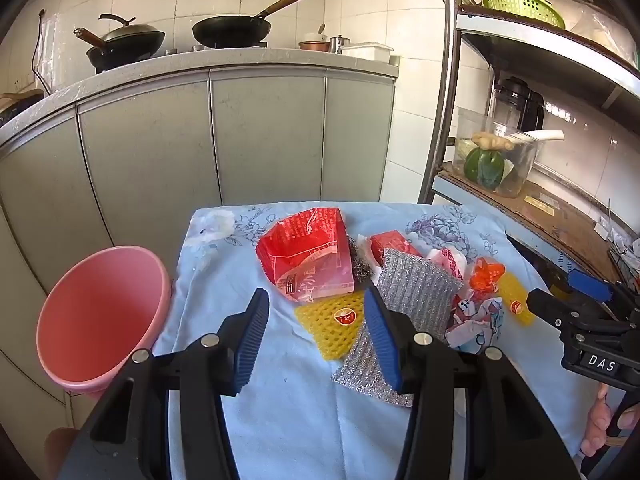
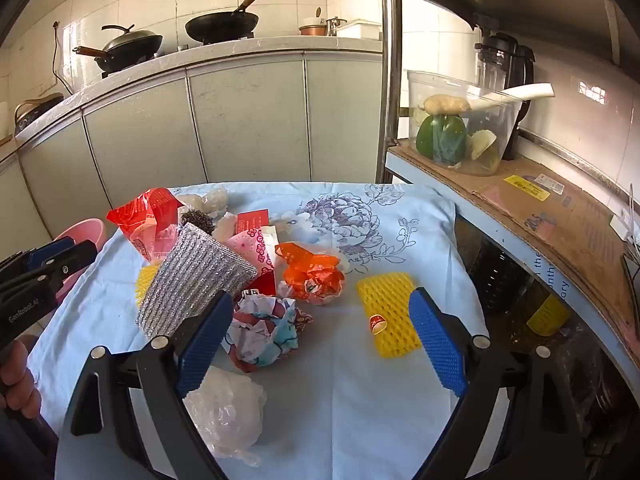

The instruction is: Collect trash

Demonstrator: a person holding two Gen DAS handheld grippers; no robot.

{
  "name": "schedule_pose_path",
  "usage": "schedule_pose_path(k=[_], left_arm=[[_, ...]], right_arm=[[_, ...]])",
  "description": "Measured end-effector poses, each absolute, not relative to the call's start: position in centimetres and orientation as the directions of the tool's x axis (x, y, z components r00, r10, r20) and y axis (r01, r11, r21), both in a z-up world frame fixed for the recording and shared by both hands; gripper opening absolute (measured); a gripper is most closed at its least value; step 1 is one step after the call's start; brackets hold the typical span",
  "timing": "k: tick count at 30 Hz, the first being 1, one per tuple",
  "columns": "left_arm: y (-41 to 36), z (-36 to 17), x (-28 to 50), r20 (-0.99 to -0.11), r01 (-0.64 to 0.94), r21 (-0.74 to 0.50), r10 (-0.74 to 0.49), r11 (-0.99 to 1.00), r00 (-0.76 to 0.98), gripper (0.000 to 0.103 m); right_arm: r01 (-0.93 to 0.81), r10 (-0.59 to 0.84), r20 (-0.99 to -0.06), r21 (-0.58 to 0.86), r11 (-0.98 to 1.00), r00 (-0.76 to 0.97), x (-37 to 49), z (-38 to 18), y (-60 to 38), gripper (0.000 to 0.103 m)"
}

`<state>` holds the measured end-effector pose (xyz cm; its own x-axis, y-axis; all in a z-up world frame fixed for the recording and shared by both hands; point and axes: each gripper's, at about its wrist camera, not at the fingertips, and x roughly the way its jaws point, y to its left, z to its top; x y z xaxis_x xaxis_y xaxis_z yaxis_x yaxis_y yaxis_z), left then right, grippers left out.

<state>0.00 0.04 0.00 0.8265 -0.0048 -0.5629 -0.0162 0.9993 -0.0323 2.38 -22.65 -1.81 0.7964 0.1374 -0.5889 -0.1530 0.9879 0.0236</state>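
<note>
Clear plastic bag (image 2: pixel 226 410) beside open right gripper (image 2: pixel 320 340).

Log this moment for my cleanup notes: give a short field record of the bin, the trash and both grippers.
bin: pink bucket, left of the table, looks empty
surface: blue floral cloth
trash: red wrapper, silver scouring pad, yellow foam net, crumpled paper, orange wrapper
left gripper: open, holding nothing
right gripper: open wide, holding nothing

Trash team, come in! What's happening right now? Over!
Left tool and right tool open, nothing held. Trash pile on the table. Pink bin empty beside it. Nothing blocking.
</note>
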Motion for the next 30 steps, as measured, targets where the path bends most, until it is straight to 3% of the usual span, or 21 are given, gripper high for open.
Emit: schedule_pose_path(k=[30], left_arm=[[0.25, 0.85, -0.4, -0.548, -0.014, -0.03, -0.005, 0.999, 0.836, 0.049]], right_arm=[[-0.164, 0.139, -0.585, 0.011, 0.986, 0.799, 2.37, -1.3, -22.15, 0.09]])
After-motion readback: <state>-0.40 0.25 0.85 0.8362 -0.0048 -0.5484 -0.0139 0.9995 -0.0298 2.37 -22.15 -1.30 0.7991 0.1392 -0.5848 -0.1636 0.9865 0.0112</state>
